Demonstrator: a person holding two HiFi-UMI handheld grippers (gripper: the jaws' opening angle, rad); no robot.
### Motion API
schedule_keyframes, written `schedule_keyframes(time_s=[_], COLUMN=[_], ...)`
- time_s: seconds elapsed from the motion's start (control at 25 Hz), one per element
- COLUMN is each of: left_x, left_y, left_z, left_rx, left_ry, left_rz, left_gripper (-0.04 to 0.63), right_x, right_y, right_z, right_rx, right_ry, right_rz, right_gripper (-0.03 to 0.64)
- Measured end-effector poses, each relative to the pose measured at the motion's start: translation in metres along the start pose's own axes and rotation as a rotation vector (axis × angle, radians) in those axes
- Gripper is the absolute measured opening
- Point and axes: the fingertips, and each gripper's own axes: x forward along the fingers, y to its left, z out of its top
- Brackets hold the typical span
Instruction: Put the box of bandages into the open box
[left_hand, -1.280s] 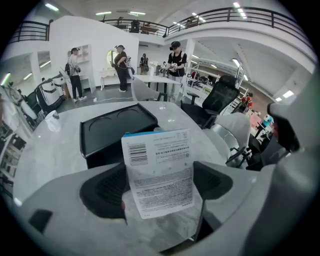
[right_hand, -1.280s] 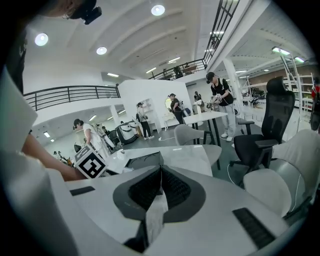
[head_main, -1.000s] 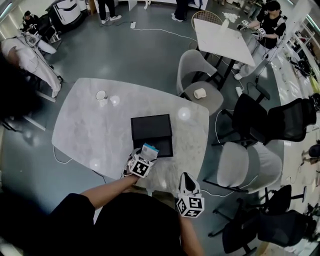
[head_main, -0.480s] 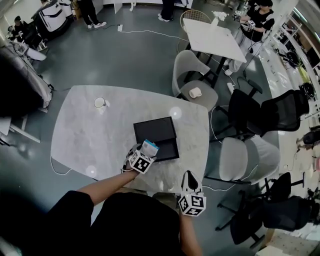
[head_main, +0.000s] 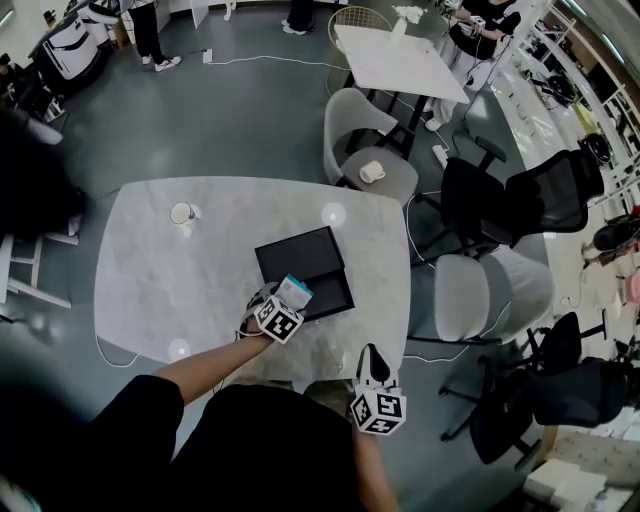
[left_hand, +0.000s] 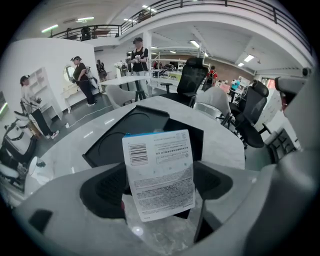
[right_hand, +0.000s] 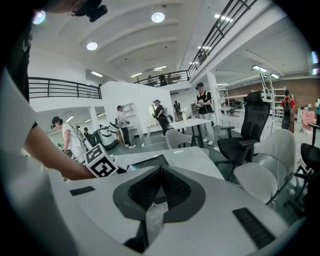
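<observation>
Currently the left gripper (head_main: 285, 304) is clamping the box of bandages (head_main: 294, 291) at the 7 o'clock corner of the open box (head_main: 297, 260). The right gripper (head_main: 371, 353) is hanging at the 5 o'clock edge of the table (head_main: 150, 262), jaws together, empty.

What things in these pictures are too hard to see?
Words on the box of bandages: left gripper view, print too small and blurred.
Inside of the open box: left gripper view, the box of bandages covers part of it.
A small white thing on the table: head view, too tiny to name.

Bandage box (left_hand: 159, 172) fine print illegible
</observation>
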Motion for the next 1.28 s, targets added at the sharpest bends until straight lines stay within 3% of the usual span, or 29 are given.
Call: schedule_keyframes(time_s=[0.56, 1.08, 1.28], left_x=[0.027, 0.052, 0.061], left_y=[-0.037, -0.038, -0.022], left_z=[0.006, -0.015, -0.02], left_rx=[0.156, 0.097, 0.135], left_ry=[0.025, 0.116, 0.145], left_rz=[-0.05, -0.009, 0.055], left_gripper=[0.428, 0.42, 0.405], right_x=[-0.009, -0.009, -0.017], right_y=[-0.021, -0.059, -0.074], right_z=[-0.009, -0.011, -0.009], right_rx=[0.065, 0.062, 0.081], right_ry=[0.006, 0.028, 0.023], right_rz=[-0.055, -0.035, -0.048], right_gripper=[0.014, 0.014, 0.014])
